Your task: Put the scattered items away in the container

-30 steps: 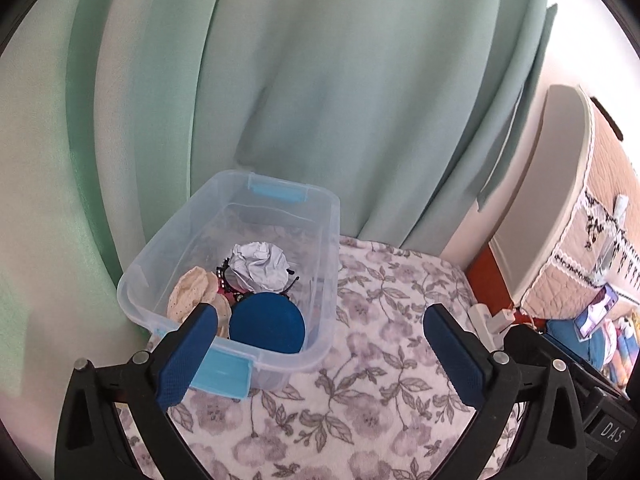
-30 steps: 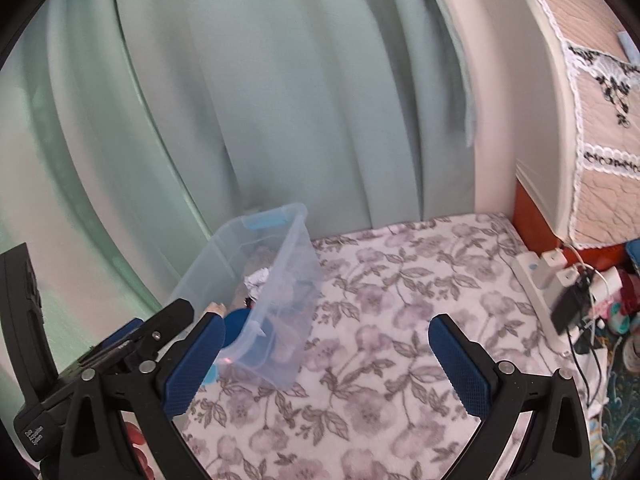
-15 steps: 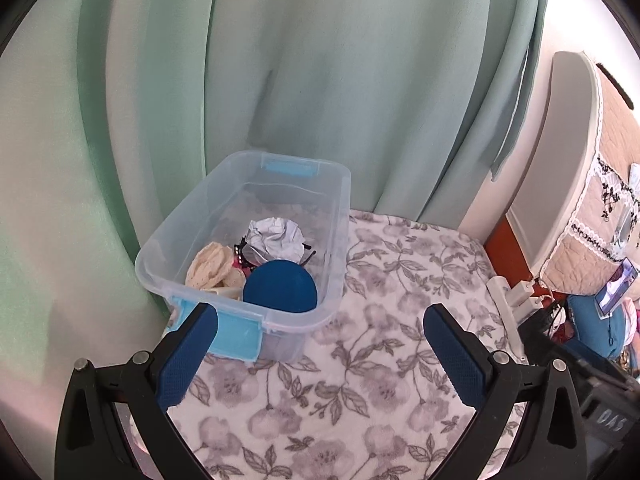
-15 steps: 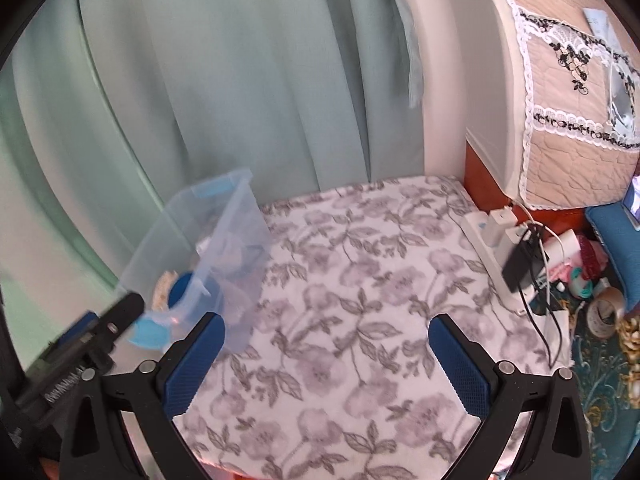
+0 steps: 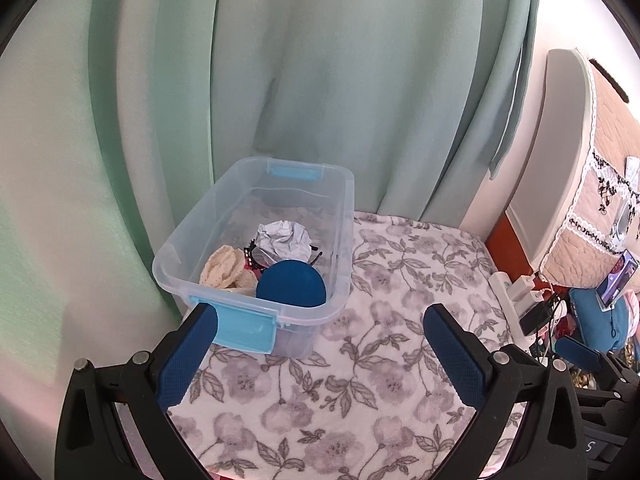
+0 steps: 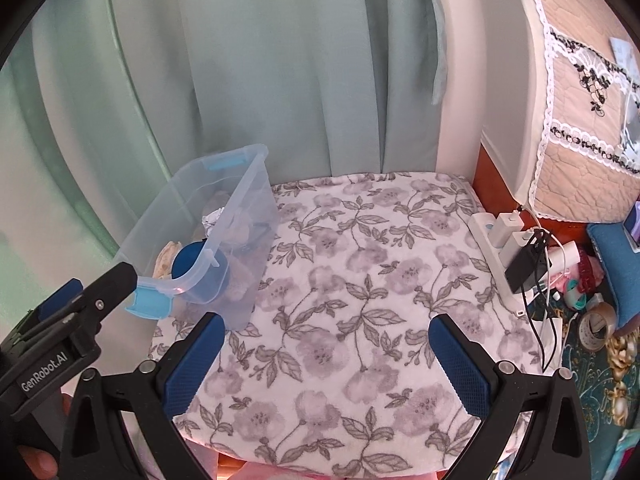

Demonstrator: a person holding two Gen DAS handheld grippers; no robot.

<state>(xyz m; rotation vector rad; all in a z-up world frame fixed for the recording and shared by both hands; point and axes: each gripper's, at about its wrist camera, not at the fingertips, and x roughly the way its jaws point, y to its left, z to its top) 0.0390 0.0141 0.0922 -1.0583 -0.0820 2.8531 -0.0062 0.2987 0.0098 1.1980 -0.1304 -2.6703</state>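
Both tools, left point(image 5: 320, 354) and right point(image 6: 326, 360), hung empty with jaws spread near the container point(image 5: 256, 240). Floral tabletop point(image 6: 360, 280) beside it looked bare; tidying seemed done, next probably just withdrawal.

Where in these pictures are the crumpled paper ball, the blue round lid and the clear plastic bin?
crumpled paper ball point(image 5: 285, 237), left wrist view, its top.
blue round lid point(image 5: 291, 289), left wrist view, its flat face.
clear plastic bin point(image 5: 347, 216), left wrist view, right wall.

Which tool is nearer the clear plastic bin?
Left. The left tool hangs just before the bin, one finger by its blue latch; the right tool sits farther right over the floral cloth.
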